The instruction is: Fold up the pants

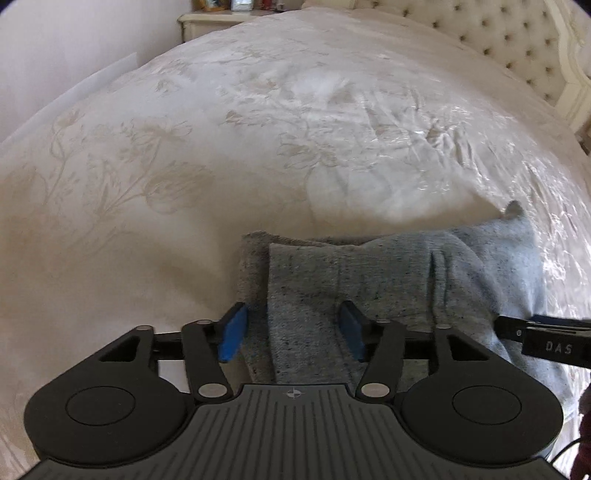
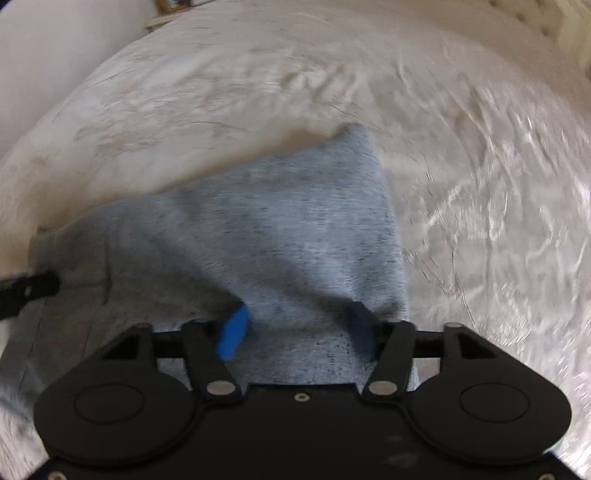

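While both of my grippers hang nose-down over the bed, the pants lie folded on its near edge — a speckled grey-blue knit, soft and slightly fuzzy, stacked in layers. My left gripper stands released, its blue pads spread wide with the folded cloth running up between them and no pinch on it; the pants' stepped layer edges fall just by the left pad. My right gripper is likewise released, pads apart over the pants' broad flat panel. The bedspread is cream, glossy and crumpled, with a pale woven flower pattern. Only the left view shows the tufted, buttoned headboard and a pale nightstand at the far corner, plus the right gripper's black tip poking in at the right edge. The right view — blurred — shows the pants' peaked far corner and the left gripper's black tip at its left edge.
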Available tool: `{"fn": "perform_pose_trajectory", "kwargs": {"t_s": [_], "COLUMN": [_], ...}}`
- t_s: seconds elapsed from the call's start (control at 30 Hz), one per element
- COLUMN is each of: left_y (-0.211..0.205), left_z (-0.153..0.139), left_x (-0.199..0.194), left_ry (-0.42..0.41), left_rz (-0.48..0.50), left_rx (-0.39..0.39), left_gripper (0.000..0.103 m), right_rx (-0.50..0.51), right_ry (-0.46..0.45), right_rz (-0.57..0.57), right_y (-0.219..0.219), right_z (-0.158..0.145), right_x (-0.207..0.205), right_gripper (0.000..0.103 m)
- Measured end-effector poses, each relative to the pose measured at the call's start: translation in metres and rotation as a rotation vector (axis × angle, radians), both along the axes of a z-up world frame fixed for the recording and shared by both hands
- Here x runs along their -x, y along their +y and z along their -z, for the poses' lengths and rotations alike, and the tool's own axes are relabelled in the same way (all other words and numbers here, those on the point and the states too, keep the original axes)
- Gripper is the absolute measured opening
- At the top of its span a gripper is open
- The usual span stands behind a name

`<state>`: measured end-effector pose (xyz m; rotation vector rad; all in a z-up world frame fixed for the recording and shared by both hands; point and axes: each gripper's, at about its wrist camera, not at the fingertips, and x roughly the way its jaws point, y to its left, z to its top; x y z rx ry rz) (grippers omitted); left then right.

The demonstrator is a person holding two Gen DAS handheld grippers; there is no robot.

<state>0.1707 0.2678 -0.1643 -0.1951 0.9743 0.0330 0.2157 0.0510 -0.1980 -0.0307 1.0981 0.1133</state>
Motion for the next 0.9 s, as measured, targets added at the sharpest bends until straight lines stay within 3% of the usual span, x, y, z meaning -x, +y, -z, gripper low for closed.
{"fn": "perform_pose_trajectory", "kwargs": {"t_s": [0.03,0.17,0.33,0.43,0.53,0.63,0.73,0.8,0.9], "left_y": [0.003,0.010,0.001,-0.004,-0.019,-0.034,-0.048,-0.055,-0.068], "left_z": [0.002,-0.002,-0.034,-0.072,-0.118,-0.152,-0.174,-0.182,-0.188], "left_x": [-0.003,0.001,0.018,0.052,0.095,0.133,0.155,0.161,0.167], "left_ry": [0.007,0.014,-0.033,-0.132,-0.259,-0.373,-0.387,-0.353,-0.308], "left_rz": [-0.016,-0.047,-0.024,-0.038,-0.054,-0.084,-0.132,-0.134,-0.111], "left_rx": [0.008,0.052,-0.007,-0.023,-0.104,-0.162,-0.179,-0.152,-0.143], "left_gripper": [0.064,0.065,0.063,0.063,0.063,0.066,0.067,0.067,0.067], "right_rx": [-0.011,-0.017,-0.053,-0.063,-0.062,-0.051,-0.028,-0.040,-0.147], "right_ry": [0.001,0.001,-0.026,-0.118,-0.258,-0.390,-0.476,-0.450,-0.310], "right_rz": [0.010,-0.002,0.012,-0.013,-0.042,-0.045,0.004,0.006,-0.058], "right_y": [-0.002,-0.004,-0.019,-0.027,-0.035,-0.041,-0.044,-0.047,-0.059], "right_z": [0.000,-0.004,-0.041,-0.084,-0.133,-0.176,-0.205,-0.212,-0.217], "right_x": [-0.001,0.001,0.021,0.049,0.092,0.132,0.165,0.175,0.179], "right_gripper": [0.064,0.064,0.067,0.084,0.103,0.103,0.103,0.103,0.103]}}
